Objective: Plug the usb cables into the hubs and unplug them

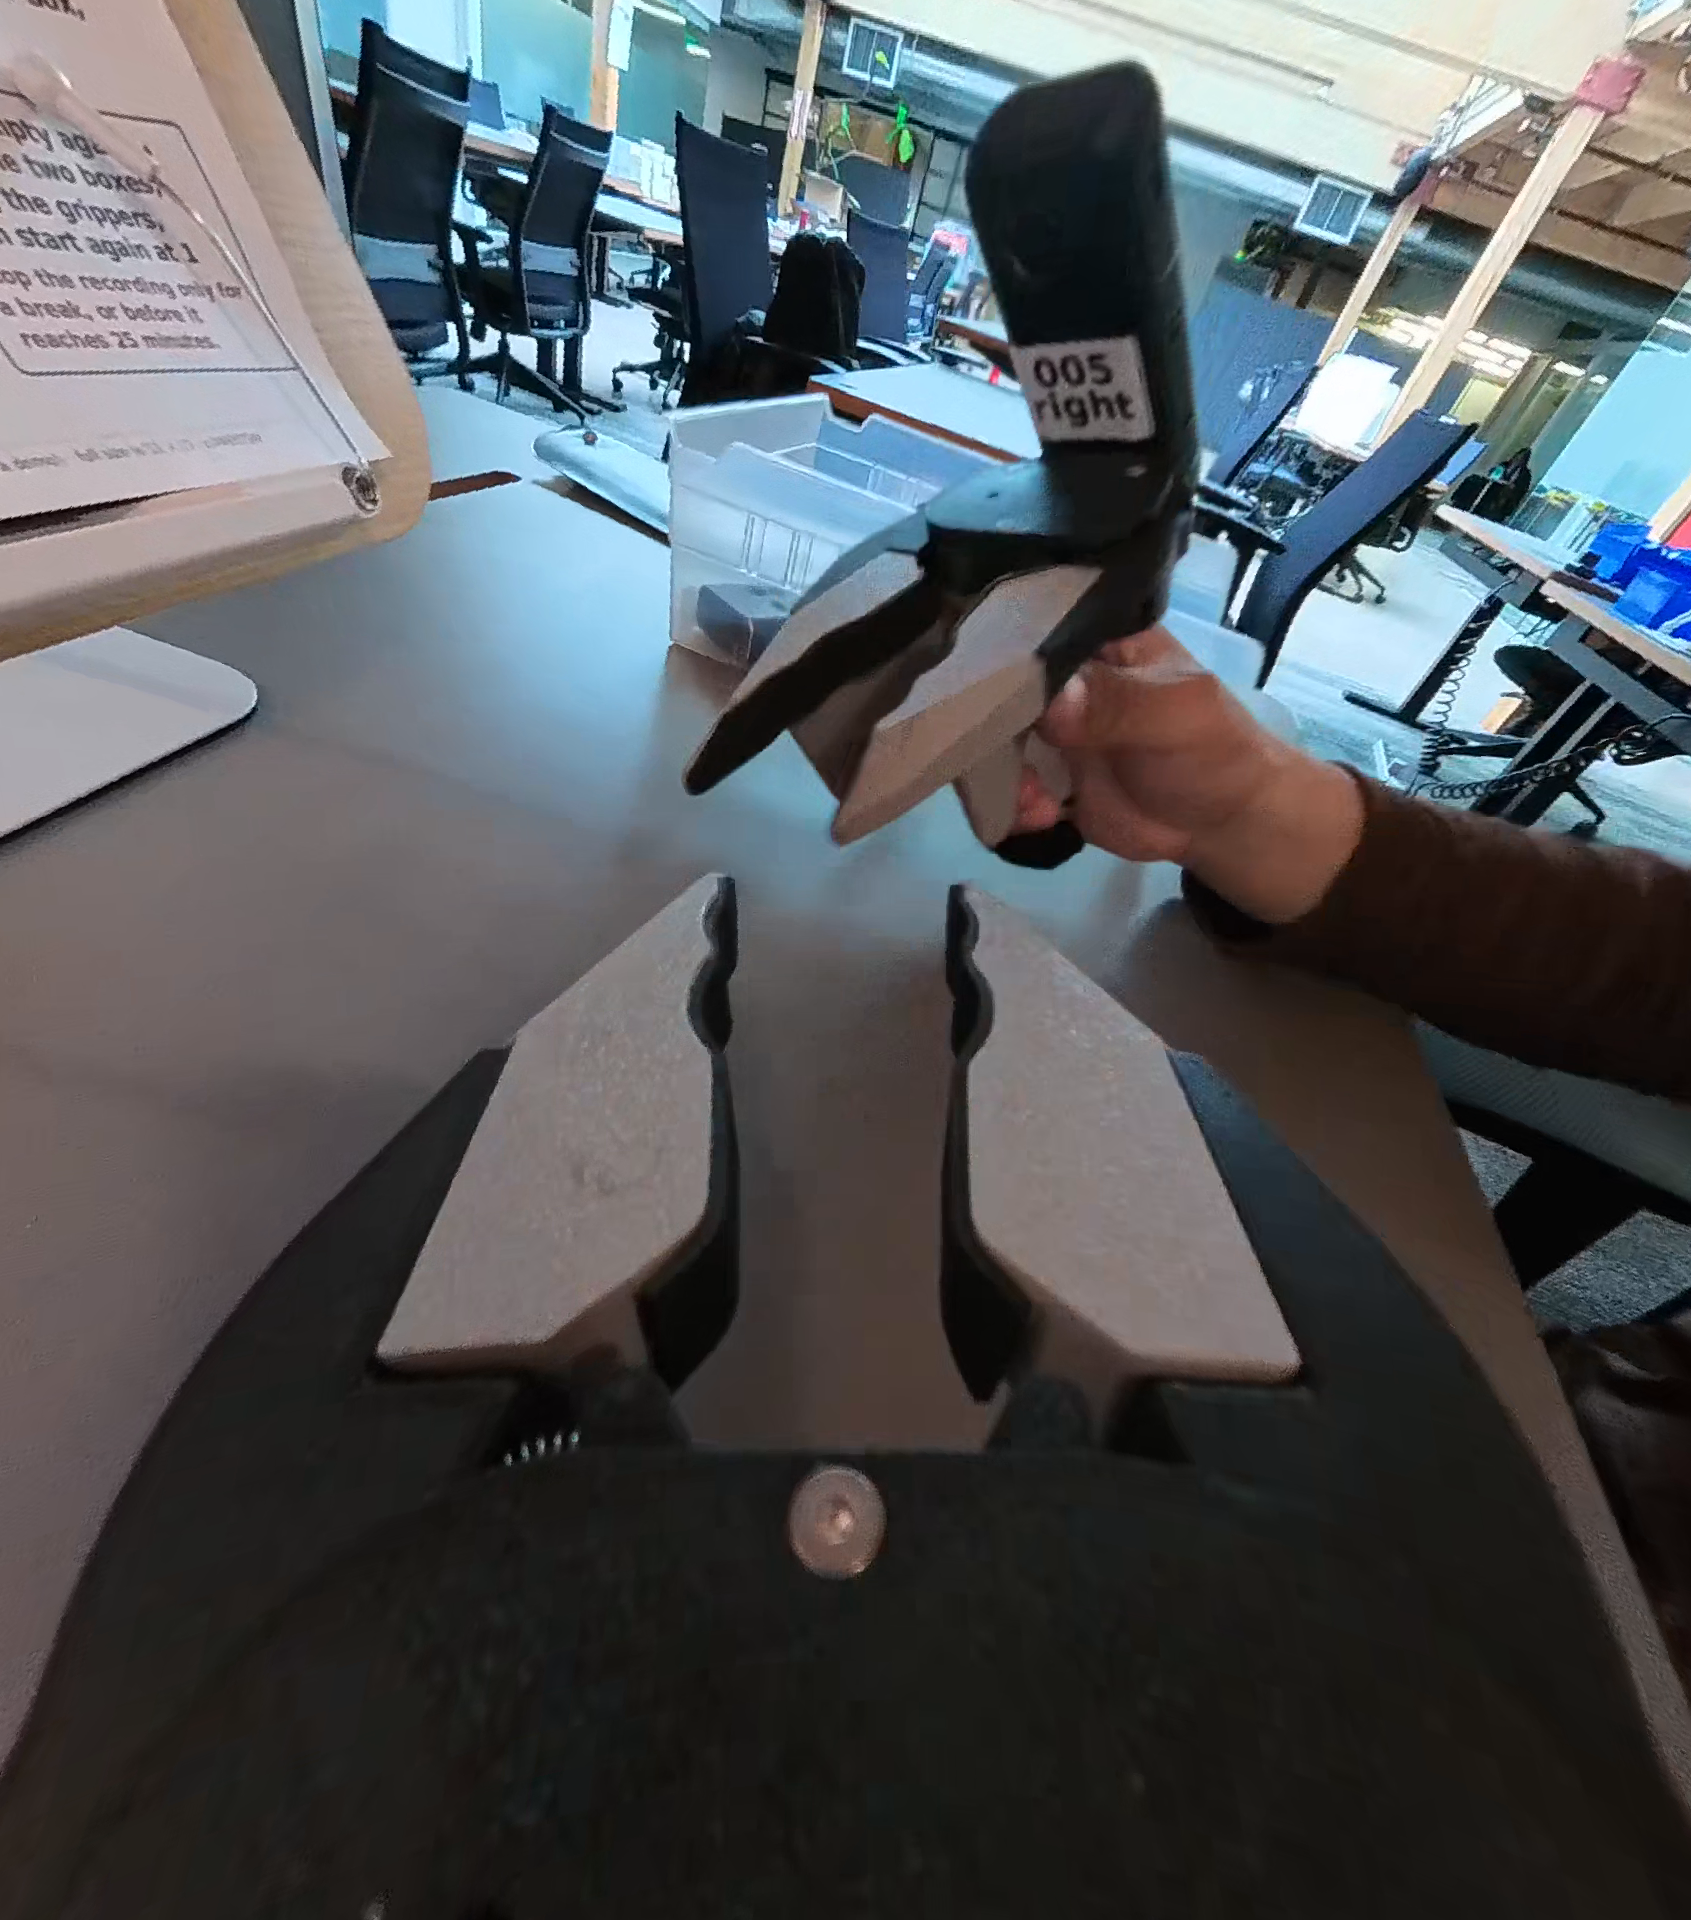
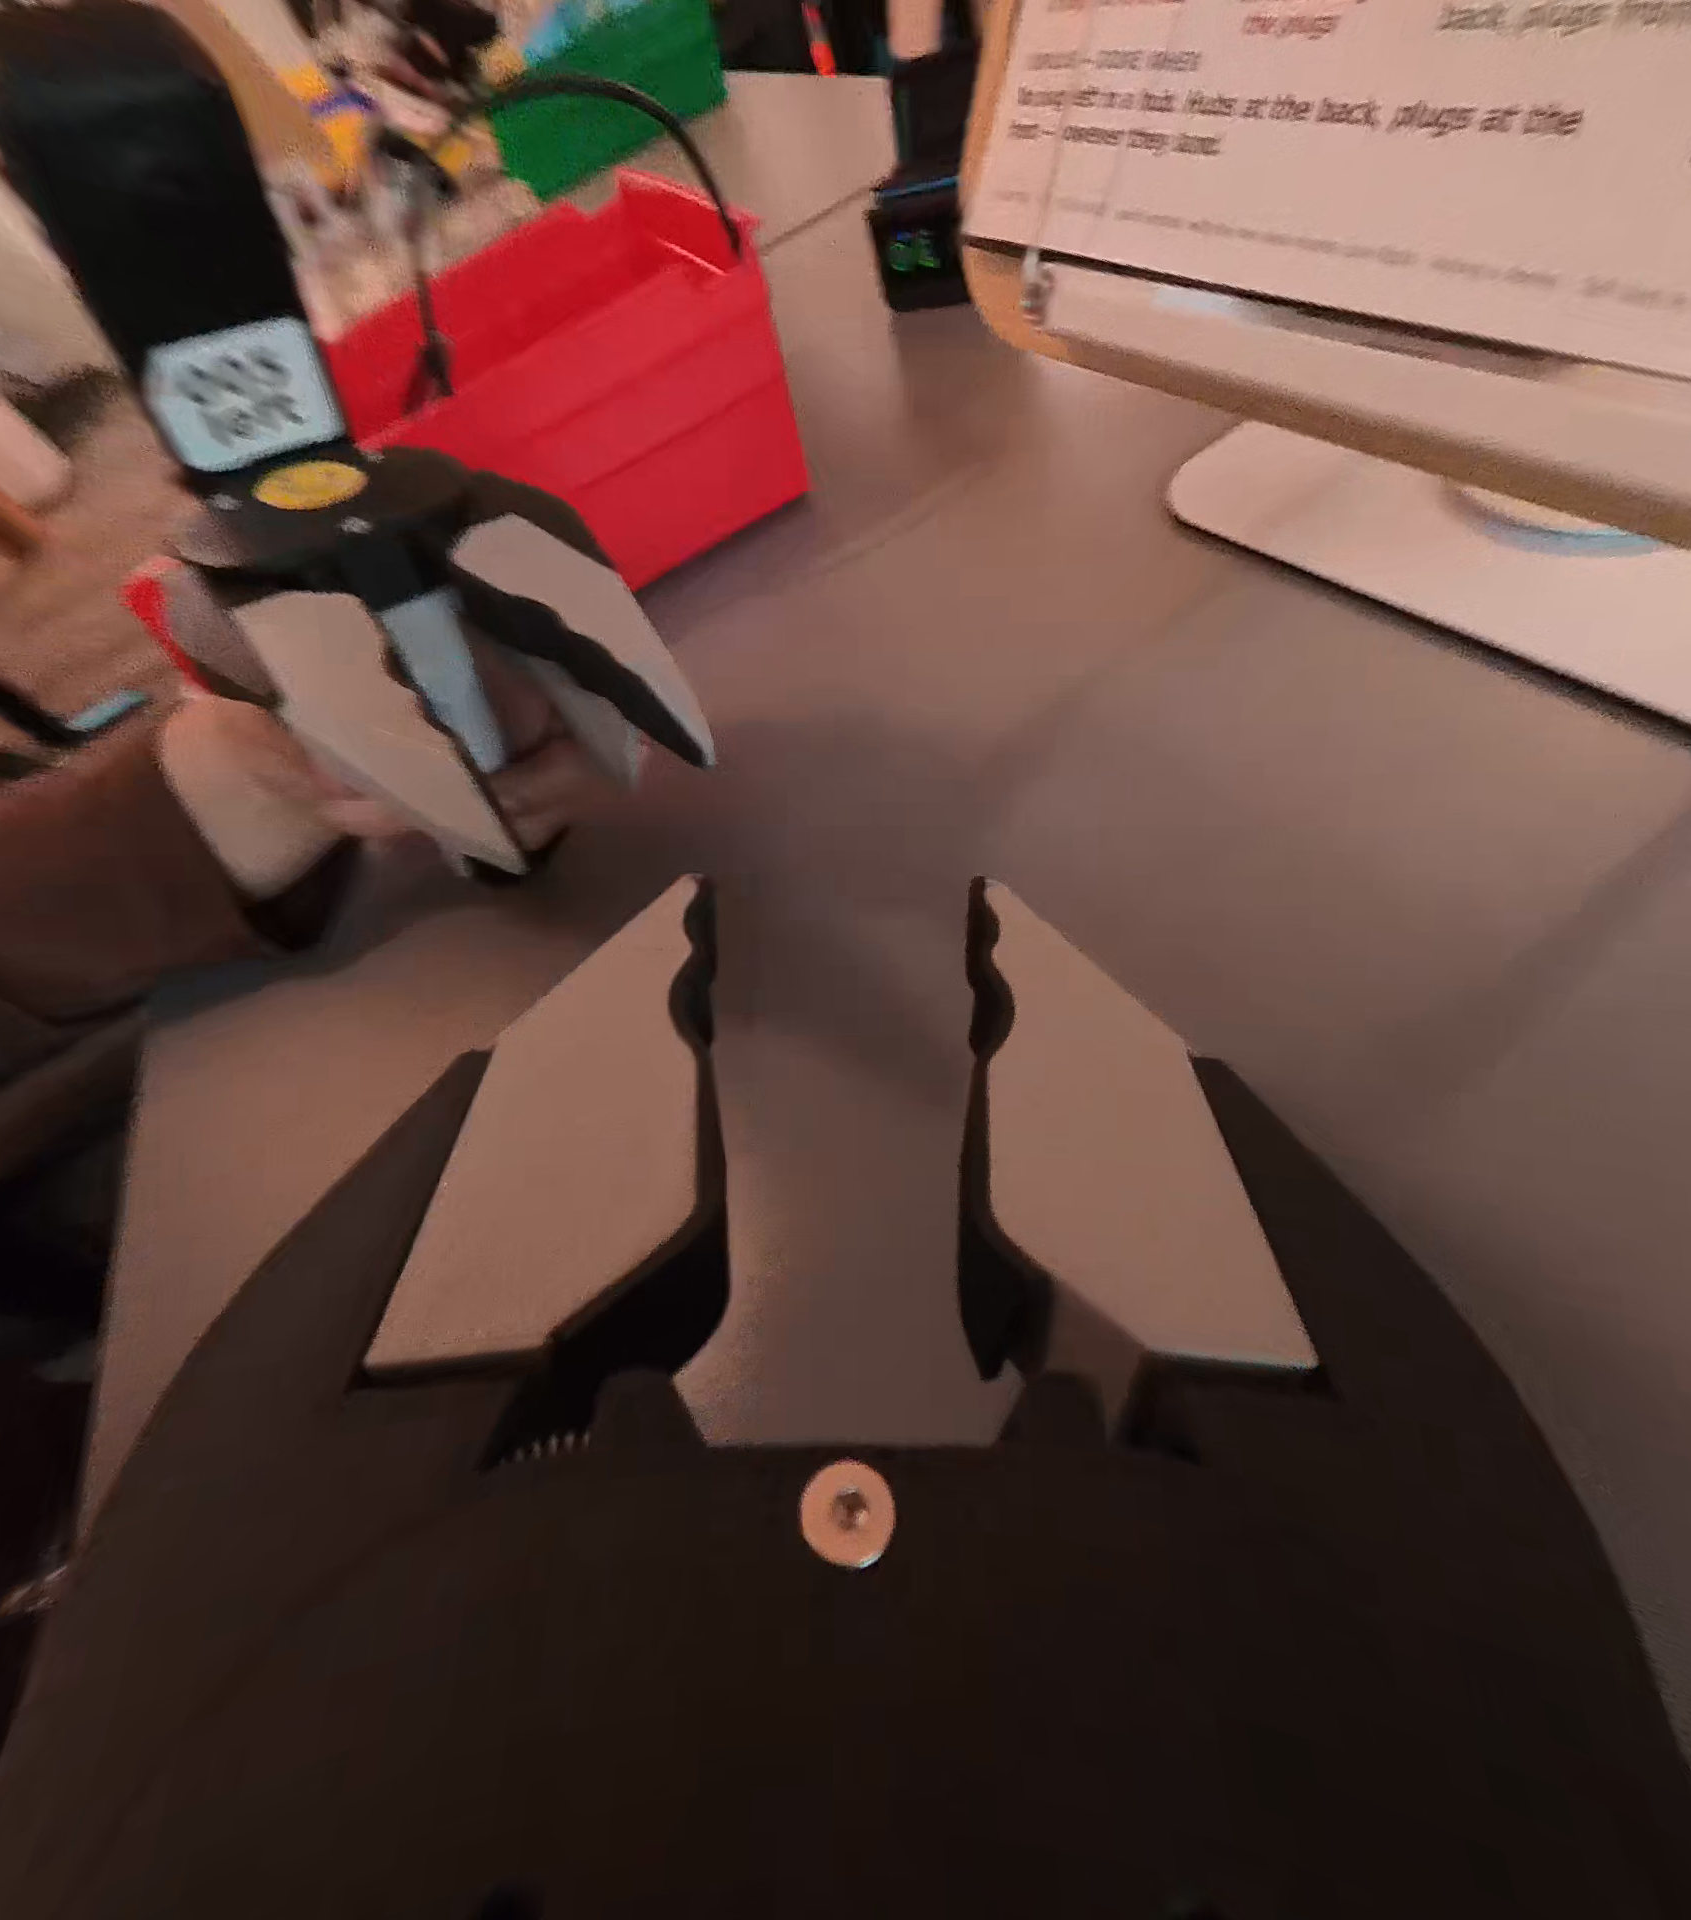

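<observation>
My left gripper is open and empty, held above the grey table. My right gripper is also open and empty above the same table. The two grippers face each other. The right gripper shows in the left wrist view, held by a hand with jaws apart. The left gripper shows in the right wrist view, also with jaws apart. A black cable arches out of a red bin. A clear plastic box holds a dark object. No plug or hub shows clearly.
A monitor on a white stand carries an instruction sheet; it also shows in the right wrist view. A small black device stands behind it. A green bin sits beyond the red one. Office chairs stand farther back.
</observation>
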`<state>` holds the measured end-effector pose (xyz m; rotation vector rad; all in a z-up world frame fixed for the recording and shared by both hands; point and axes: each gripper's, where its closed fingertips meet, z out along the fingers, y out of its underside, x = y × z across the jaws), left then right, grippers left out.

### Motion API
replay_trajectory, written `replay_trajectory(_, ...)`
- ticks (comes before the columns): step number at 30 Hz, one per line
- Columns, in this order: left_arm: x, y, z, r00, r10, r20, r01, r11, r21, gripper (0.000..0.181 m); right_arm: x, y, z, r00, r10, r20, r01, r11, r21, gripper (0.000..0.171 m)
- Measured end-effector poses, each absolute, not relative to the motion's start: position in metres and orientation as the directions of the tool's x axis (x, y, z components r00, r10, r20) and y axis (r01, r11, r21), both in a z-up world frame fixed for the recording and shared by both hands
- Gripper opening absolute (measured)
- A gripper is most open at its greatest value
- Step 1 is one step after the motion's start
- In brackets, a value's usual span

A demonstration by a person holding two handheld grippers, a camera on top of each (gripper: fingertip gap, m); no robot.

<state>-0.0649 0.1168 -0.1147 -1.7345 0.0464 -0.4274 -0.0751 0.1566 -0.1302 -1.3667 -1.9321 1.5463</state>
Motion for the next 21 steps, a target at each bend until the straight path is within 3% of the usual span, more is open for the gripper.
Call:
replay_trajectory(6,-0.06,0.121,-0.129,0.934,-0.266,0.237,0.162,-0.275,-0.948,0.039,-0.081,0.178,-0.15,-0.434,0.846,-0.31,0.499,-0.061,-0.864,0.048)
replay_trajectory(13,-0.071,0.115,-0.139,0.984,-0.124,0.125,0.081,-0.312,-0.947,0.05,-0.083,0.167,-0.172,-0.45,0.849,-0.277,0.557,0.024,-0.83,0.04)
replay_trajectory(21,-0.047,0.052,-0.16,0.979,0.046,0.199,0.197,-0.469,-0.861,0.054,-0.083,0.158,-0.176,-0.471,0.847,-0.249,0.566,0.073,-0.821,0.033)
